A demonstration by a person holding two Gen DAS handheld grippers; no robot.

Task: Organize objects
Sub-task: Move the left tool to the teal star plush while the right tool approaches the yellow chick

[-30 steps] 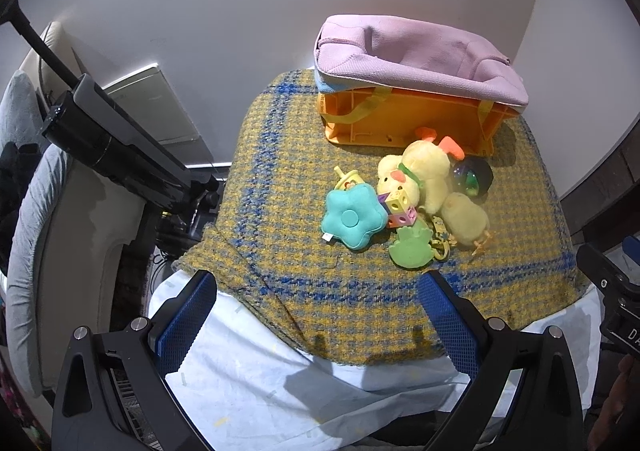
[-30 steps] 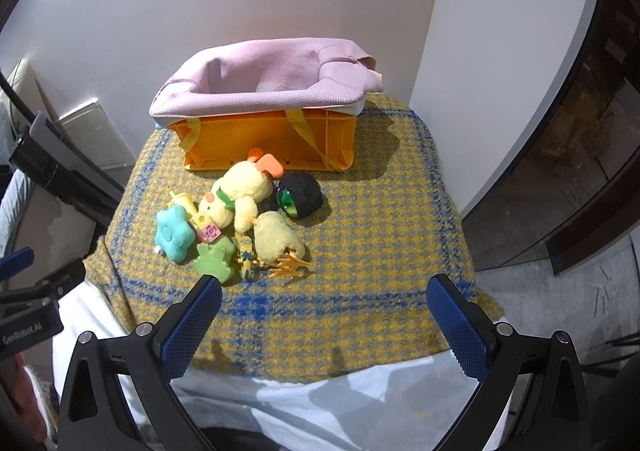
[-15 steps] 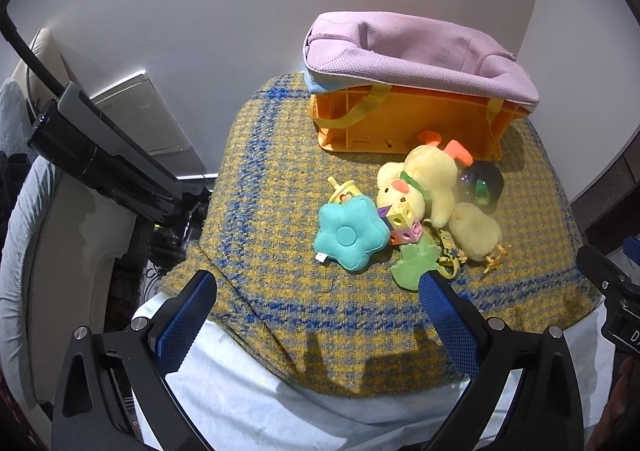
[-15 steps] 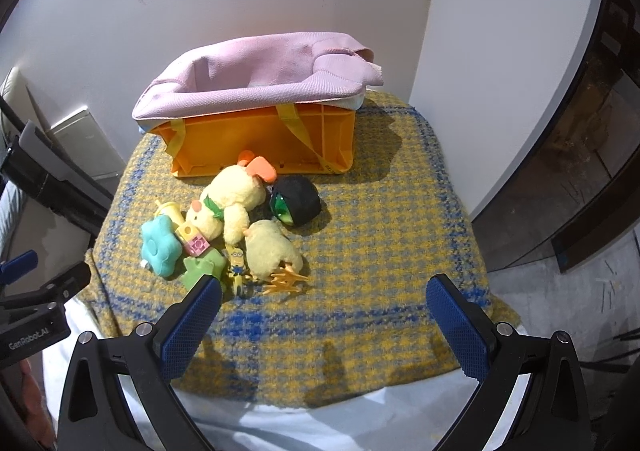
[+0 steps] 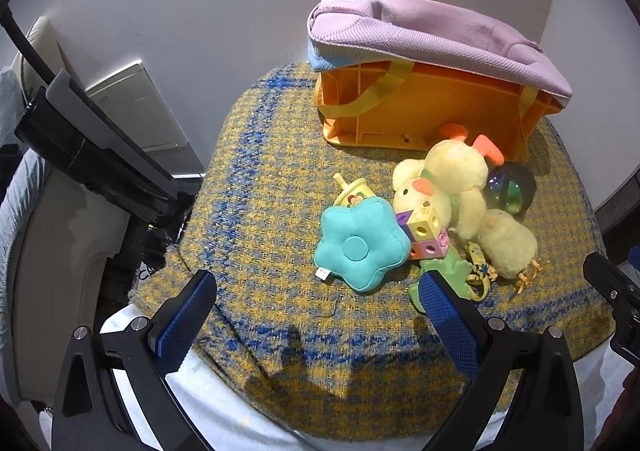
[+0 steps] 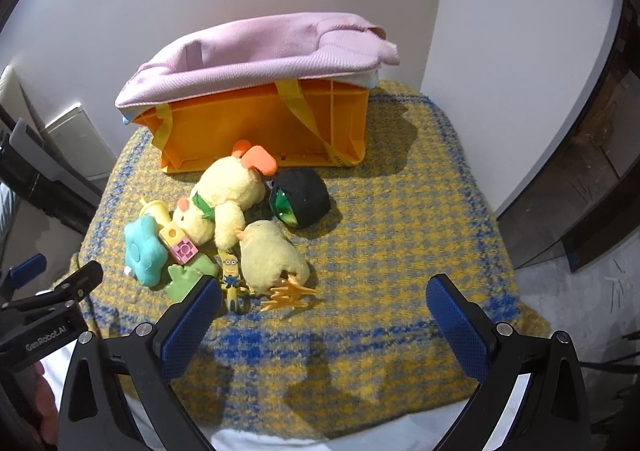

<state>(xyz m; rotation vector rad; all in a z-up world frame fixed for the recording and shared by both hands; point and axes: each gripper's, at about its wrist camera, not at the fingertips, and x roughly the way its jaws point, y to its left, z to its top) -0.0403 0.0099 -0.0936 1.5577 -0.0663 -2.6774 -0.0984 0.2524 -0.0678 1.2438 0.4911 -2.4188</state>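
Teal star plush (image 5: 362, 247), blocks (image 5: 426, 231) and yellow chicks (image 5: 508, 249) are all lying ahead of the left gripper (image 5: 316, 317), jaws apart, nothing held. Right gripper (image 6: 324, 317) is hovering spread and empty too, the orange bin (image 6: 256, 127) sitting beyond the pile; sorting looks unstarted.

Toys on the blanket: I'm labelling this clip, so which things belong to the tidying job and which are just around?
Job: teal flower cushion, big yellow plush, small chick, dark ball, blocks, orange crate.

Around: checked blanket, black stand.
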